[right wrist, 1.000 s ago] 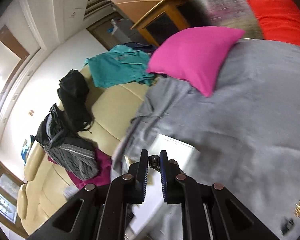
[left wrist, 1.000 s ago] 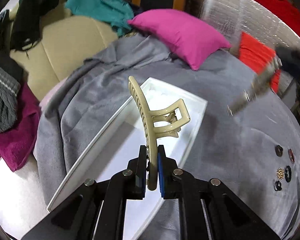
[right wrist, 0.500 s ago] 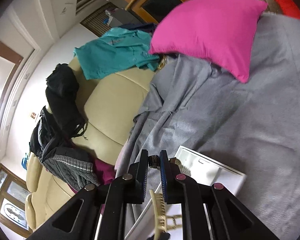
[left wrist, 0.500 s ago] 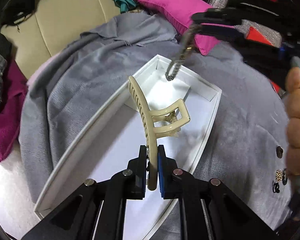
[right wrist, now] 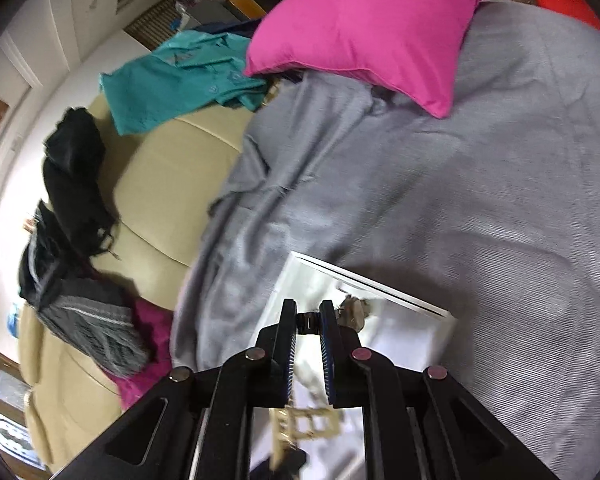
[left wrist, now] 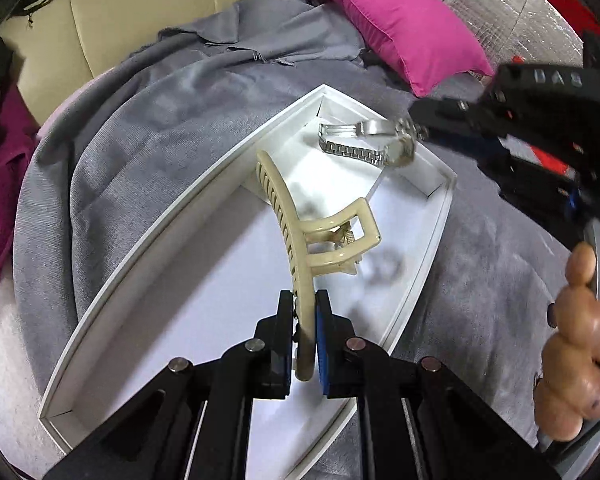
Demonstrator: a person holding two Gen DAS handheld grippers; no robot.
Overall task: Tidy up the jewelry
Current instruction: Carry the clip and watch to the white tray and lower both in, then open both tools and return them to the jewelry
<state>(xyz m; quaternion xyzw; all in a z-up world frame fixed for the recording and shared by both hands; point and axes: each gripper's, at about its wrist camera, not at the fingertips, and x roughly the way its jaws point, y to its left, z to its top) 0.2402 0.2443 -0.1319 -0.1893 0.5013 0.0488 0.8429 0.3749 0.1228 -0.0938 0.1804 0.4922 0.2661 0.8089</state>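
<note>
My left gripper (left wrist: 305, 308) is shut on the end of a beige hair claw clip (left wrist: 300, 216), which hangs over the long middle section of a white divided tray (left wrist: 140, 248). A silver watch (left wrist: 360, 140) lies with its band in the tray's far compartment. My right gripper (left wrist: 420, 130) reaches in from the right, shut on the watch beside its face. In the right wrist view that gripper (right wrist: 307, 316) pinches the band, with the watch face (right wrist: 354, 312) just right of the fingers over the tray (right wrist: 380, 284). The clip (right wrist: 304, 424) shows below.
The tray sits on a grey blanket (left wrist: 160, 128) spread over a beige sofa (right wrist: 172, 168). A pink pillow (left wrist: 392, 24) lies behind the tray. Teal, black and grey clothes (right wrist: 180, 76) hang on the sofa back. A person's hand (left wrist: 576, 340) is at the right edge.
The right gripper has swung in from the right and brought the watch down into the tray's far compartment. The left gripper, with the clip, has sunk closer to the tray.
</note>
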